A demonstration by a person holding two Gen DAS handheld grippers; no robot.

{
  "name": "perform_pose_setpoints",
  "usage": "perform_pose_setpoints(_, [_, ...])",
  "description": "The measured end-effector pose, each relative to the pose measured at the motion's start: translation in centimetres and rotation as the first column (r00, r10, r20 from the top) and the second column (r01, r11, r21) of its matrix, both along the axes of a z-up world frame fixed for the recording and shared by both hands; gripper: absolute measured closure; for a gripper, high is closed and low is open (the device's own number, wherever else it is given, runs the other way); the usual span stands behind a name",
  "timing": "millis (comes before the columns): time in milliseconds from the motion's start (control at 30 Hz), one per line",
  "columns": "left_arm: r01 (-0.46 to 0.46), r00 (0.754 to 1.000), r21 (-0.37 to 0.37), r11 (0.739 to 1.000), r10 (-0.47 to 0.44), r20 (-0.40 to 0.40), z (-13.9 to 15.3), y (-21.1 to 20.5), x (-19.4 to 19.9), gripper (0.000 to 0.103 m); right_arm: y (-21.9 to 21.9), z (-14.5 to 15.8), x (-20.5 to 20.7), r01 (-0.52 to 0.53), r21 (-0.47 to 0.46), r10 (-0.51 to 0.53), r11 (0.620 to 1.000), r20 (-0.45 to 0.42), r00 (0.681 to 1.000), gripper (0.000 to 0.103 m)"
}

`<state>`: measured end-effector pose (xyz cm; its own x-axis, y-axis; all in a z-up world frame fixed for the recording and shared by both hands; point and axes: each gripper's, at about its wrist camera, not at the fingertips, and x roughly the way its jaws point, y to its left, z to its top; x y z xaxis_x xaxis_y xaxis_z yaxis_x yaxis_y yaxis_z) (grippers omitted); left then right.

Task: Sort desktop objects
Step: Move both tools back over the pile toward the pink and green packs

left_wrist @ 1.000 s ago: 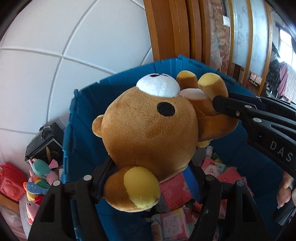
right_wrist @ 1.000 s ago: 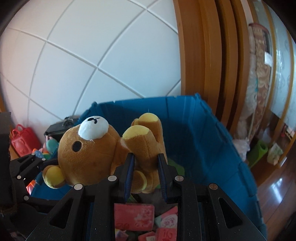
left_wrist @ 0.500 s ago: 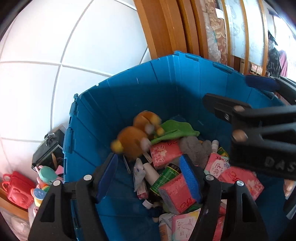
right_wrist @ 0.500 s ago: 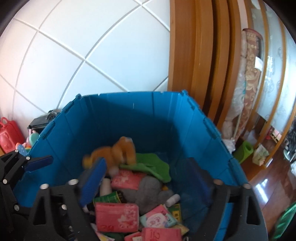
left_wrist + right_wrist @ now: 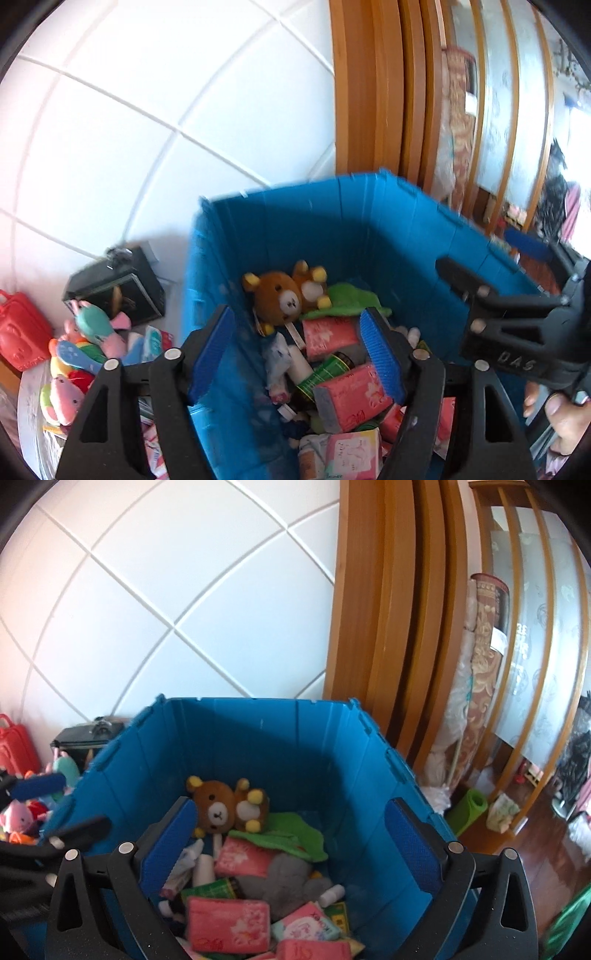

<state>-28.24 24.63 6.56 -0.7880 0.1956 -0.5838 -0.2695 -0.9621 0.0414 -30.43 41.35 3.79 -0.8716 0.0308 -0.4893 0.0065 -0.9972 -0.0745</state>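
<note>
Blue-padded fingers of the left gripper (image 5: 299,350) stood spread and empty over the near edge of the deep blue plastic crate (image 5: 369,221); the right gripper (image 5: 291,845) hung equally wide, holding nothing. Beneath them lay pink tissue packs (image 5: 227,923), then a green felt cloth (image 5: 288,834). Farther in, the brown plush teddy bear (image 5: 221,808) rested on its back against the far left wall. Judging by this, 1 drop looked complete; the next move called for swinging left to the soft toys (image 5: 88,332) heaped outside the crate.
</note>
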Motion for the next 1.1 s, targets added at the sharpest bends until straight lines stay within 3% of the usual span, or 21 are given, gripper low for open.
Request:
perform_pose_setpoints(133, [-0.041, 0.993, 0.047, 0.998, 0.046, -0.106, 2.2, -3.0, 3.6, 0.026, -1.2, 1.1, 2.4, -0.015, 0.0, 0.015, 1.0, -0.023, 1.0, 0.0])
perform_pose_setpoints(300, [-0.089, 0.977, 0.142, 0.986, 0.114, -0.179, 3.3, -8.1, 7.7, 0.024, -2.9, 3.1, 6.8, -0.044, -0.041, 0.04, 0.998, -0.082, 0.996, 0.0])
perform_pose_setpoints(633, [-0.277, 0.94, 0.239, 0.931, 0.314, -0.133, 0.1, -20.3, 12.4, 0.024, -11.0, 3.7, 14.3, -0.222, -0.121, 0.196, 0.967, -0.195, 0.961, 0.0])
perform_pose_setpoints(867, [-0.41, 0.901, 0.186, 0.893, 0.428, -0.07, -4.2, -30.0, 15.4, 0.024, -20.0, 1.9, 16.3, -0.37, -0.142, 0.336, 0.918, -0.214, 0.917, 0.0])
perform_pose_setpoints(1100, [-0.56, 0.828, 0.079, 0.825, 0.559, 0.041, -9.6, -41.1, 17.4, 0.024, -28.8, -1.8, 16.4, -0.425, -0.154, 0.407, 0.892, -0.136, 0.903, 0.0])
